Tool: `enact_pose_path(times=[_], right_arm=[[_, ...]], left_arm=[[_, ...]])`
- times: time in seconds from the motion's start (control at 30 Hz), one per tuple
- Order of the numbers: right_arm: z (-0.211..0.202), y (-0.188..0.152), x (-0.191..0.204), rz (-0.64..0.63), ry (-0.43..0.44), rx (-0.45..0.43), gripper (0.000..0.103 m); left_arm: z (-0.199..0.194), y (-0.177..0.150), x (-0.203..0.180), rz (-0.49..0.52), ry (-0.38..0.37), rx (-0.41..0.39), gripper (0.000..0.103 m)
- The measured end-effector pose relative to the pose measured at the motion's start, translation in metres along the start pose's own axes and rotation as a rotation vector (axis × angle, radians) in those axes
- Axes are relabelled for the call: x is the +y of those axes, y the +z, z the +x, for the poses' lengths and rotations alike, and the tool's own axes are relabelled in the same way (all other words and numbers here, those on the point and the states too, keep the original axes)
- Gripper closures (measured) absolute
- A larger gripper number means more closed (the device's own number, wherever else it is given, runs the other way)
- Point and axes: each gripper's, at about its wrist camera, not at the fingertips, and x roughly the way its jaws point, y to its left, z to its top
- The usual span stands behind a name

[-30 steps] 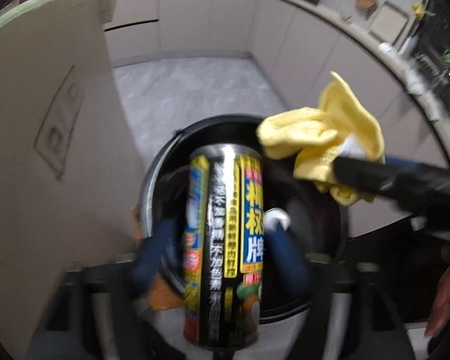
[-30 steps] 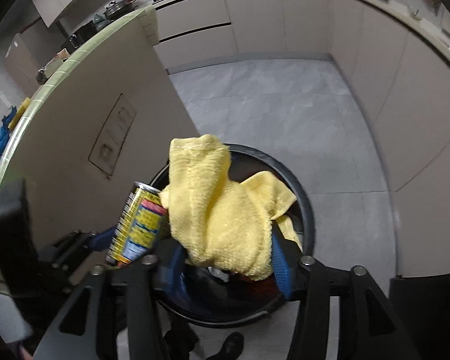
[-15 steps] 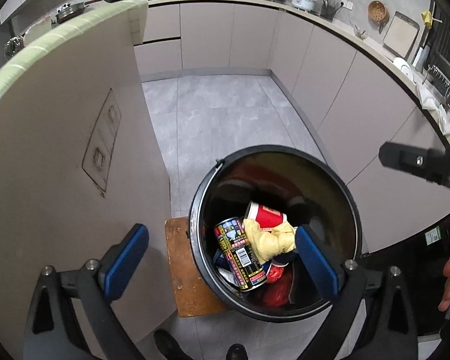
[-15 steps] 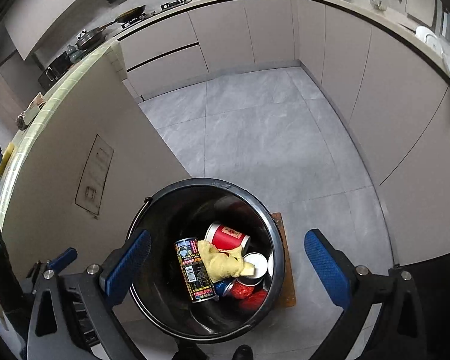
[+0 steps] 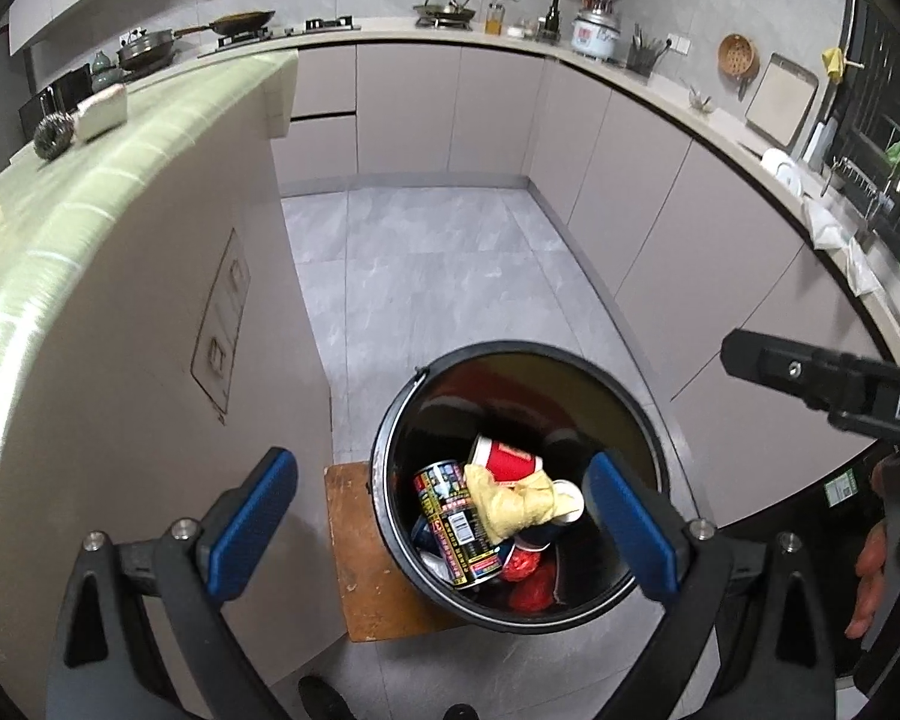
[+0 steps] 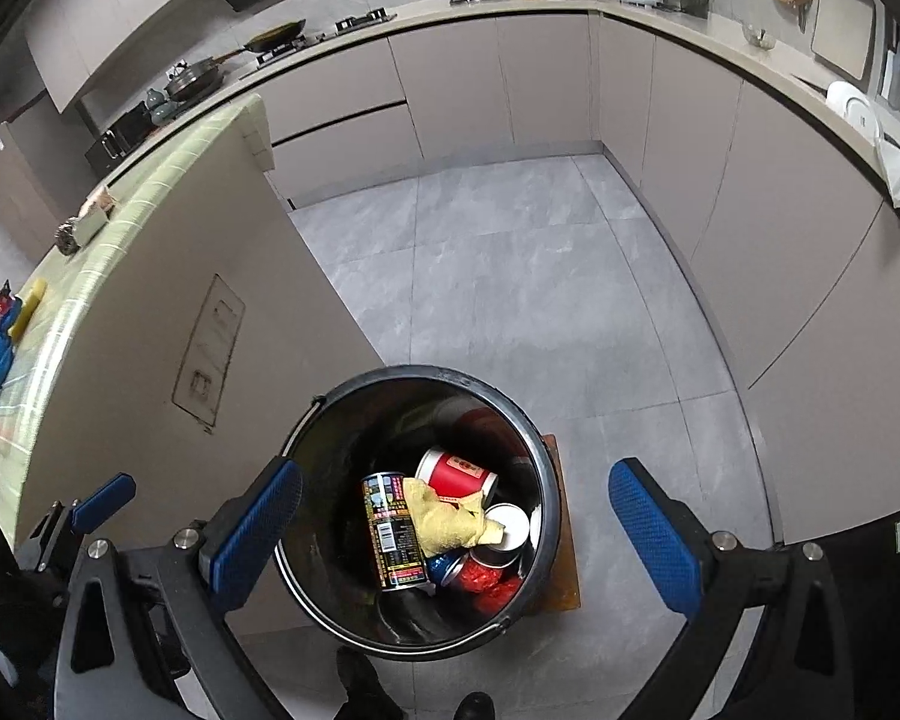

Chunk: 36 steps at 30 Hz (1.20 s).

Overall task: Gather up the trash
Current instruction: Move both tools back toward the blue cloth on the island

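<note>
A black round trash bin (image 5: 390, 420) (image 6: 546, 456) stands on a small wooden board (image 5: 360, 570) on the grey floor. Inside lie a dark printed can (image 5: 457, 525) (image 6: 393, 534), a crumpled yellow cloth (image 5: 513, 501) (image 6: 444, 519), a red paper cup (image 5: 507, 459) (image 6: 459, 474) and other cups and red scraps. My left gripper (image 5: 441, 531) is open and empty above the bin. My right gripper (image 6: 456, 534) is open and empty above the bin too. The right gripper's body (image 5: 822, 378) shows at the right of the left wrist view.
A kitchen island with a green tiled top (image 5: 90, 180) (image 6: 138, 210) rises at the left, close to the bin. Beige cabinets (image 5: 660, 228) curve along the back and right. The counter holds pans, a rice cooker and dishes. Open grey floor (image 6: 510, 276) lies beyond the bin.
One second ago my left gripper held the can and my right held the yellow cloth over the bin. Both let go; can and cloth now lie in the bin, and both grippers have risen.
</note>
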Motion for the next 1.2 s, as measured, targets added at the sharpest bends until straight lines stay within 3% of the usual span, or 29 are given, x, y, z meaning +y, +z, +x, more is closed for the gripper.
enact_pose_path(times=[0.63, 0.87, 1.2], right_arm=[[-0.073, 0.008, 0.043, -0.055, 0.052, -0.125, 0.000], [-0.089, 0.012, 0.080, -0.102, 0.094, -0.157, 0.000], [-0.089, 0.026, 0.177, -0.228, 0.189, -0.168, 0.000]], left_arm=[[-0.090, 0.013, 0.026, -0.060, 0.029, -0.171, 0.004], [-0.117, 0.014, 0.071, -0.116, 0.095, -0.220, 0.004], [-0.149, 0.012, 0.166, -0.224, 0.226, -0.272, 0.004]])
